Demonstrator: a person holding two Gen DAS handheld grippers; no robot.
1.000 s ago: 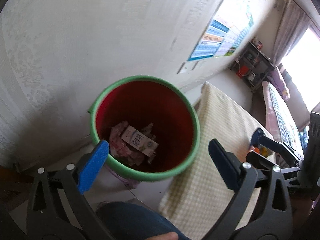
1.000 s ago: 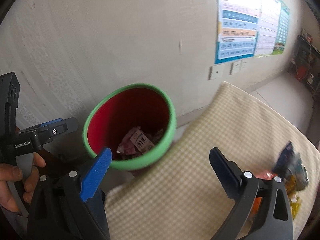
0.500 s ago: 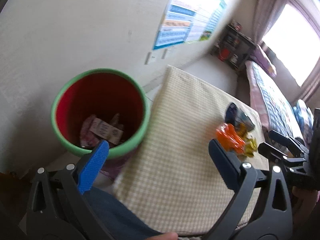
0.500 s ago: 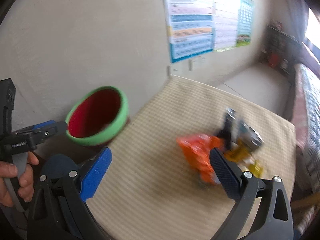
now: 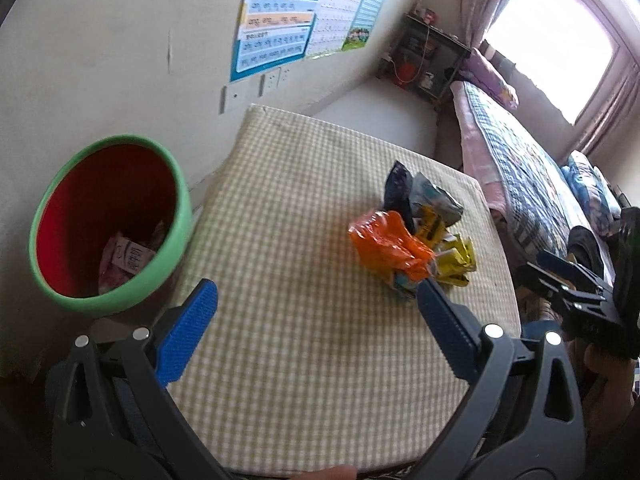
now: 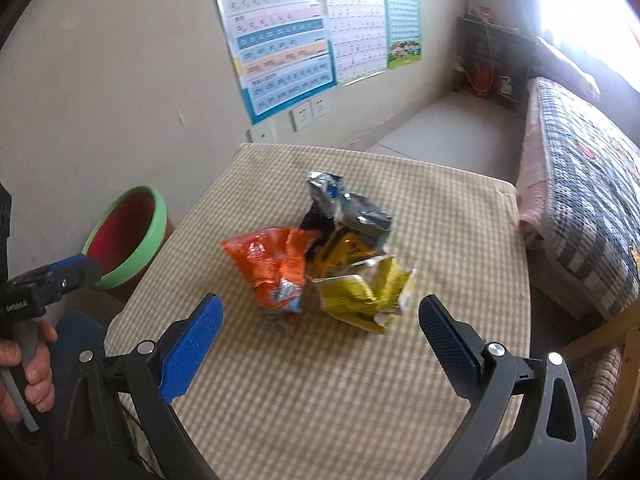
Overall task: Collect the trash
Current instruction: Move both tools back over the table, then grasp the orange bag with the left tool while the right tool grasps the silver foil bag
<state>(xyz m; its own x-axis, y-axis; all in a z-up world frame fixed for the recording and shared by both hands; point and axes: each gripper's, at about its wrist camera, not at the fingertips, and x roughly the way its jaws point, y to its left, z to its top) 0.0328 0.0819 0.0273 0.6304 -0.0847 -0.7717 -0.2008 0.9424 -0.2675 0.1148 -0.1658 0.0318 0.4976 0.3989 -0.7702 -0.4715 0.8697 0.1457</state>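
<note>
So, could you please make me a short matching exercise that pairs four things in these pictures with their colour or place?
Things:
1. bin
2. crumpled wrapper nearest the bin
3. wrapper nearest the right tool
4. carton

Descriptions:
A. yellow
B. lying inside the bin
C. red inside, green rim
D. orange

Pairs: 1-C, 2-D, 3-A, 4-B

My left claw [image 5: 316, 320] hangs wide open above the checked tabletop [image 5: 304, 208], gripping nothing. Ahead lies a heap of crumpled wrappers [image 5: 416, 236], the orange one [image 5: 384, 244] nearest. The green-rimmed red bin [image 5: 180, 216] stands beside the tabletop's left edge, litter inside.
</note>
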